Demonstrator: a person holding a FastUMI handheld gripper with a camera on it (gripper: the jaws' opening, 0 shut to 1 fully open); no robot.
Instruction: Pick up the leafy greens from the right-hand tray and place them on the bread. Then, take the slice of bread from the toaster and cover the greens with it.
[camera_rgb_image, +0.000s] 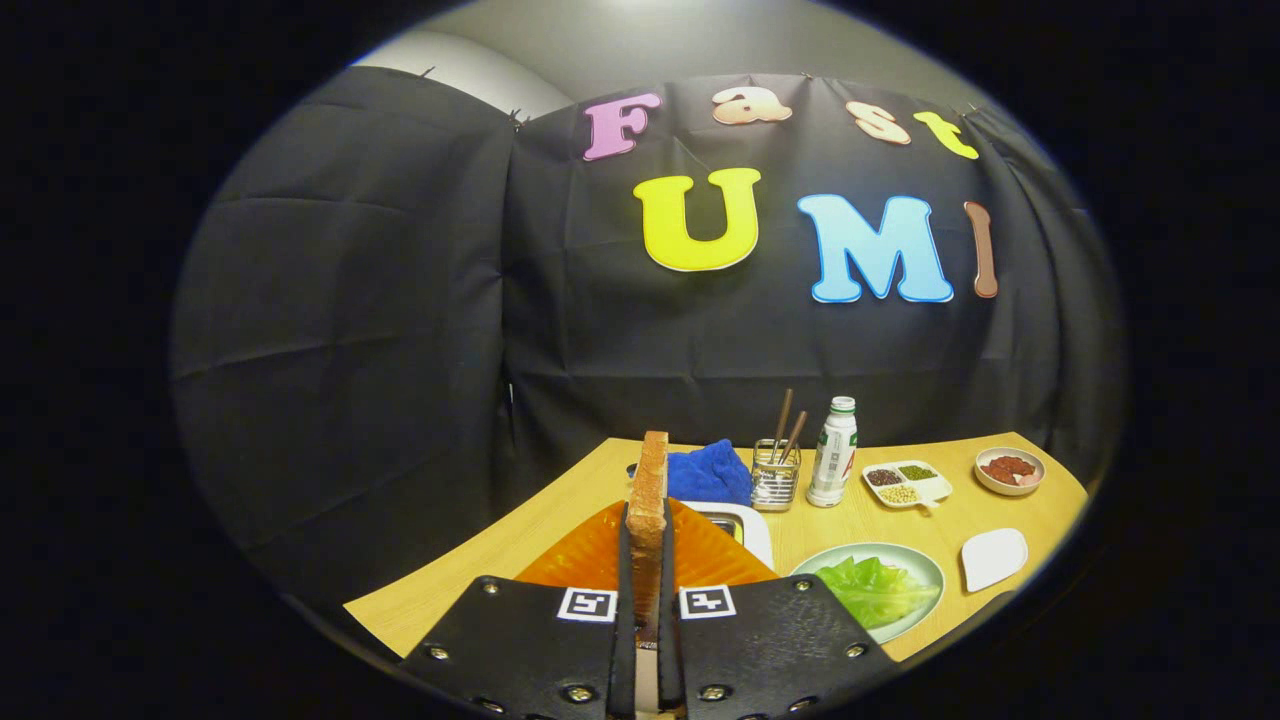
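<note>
1. Two fingers of your gripper (647, 515) are pressed in on a slice of bread (653, 470), one on each flat face. The slice stands upright and edge-on, rising beyond the fingertips.
2. Square black-and-white markers (587, 604) sit on the finger blocks. They are patterns, not words.
3. Just under and beyond the fingers lies an orange ribbed tray (585, 555). At its far right edge a white appliance (750, 530) shows, which I take for the toaster.
4. Near and to the right, the leafy greens (870, 590) lie on a pale green plate (930, 572), well apart from the slice. Whether a base slice of bread lies under them is hidden by the leaves.
5. Judging by the slice in your grip, the covering step is in hand. If bread does sit under the greens, the next move calls for carrying the slice right, turning it flat, lowering it square over the leaves and only then easing the fingers apart. Check under the leaves before you commit.
6. Farther back on the wooden table (850, 525) stand a blue cloth (710, 475), a wire holder with chopsticks (775, 478) and a white bottle (832, 455). To the right are a divided dish of beans (905, 483), a bowl of red bits (1010, 470) and, nearer, a small white dish (993, 557).
7. Only the bottle carries a label, and its print is too small to make out.
</note>
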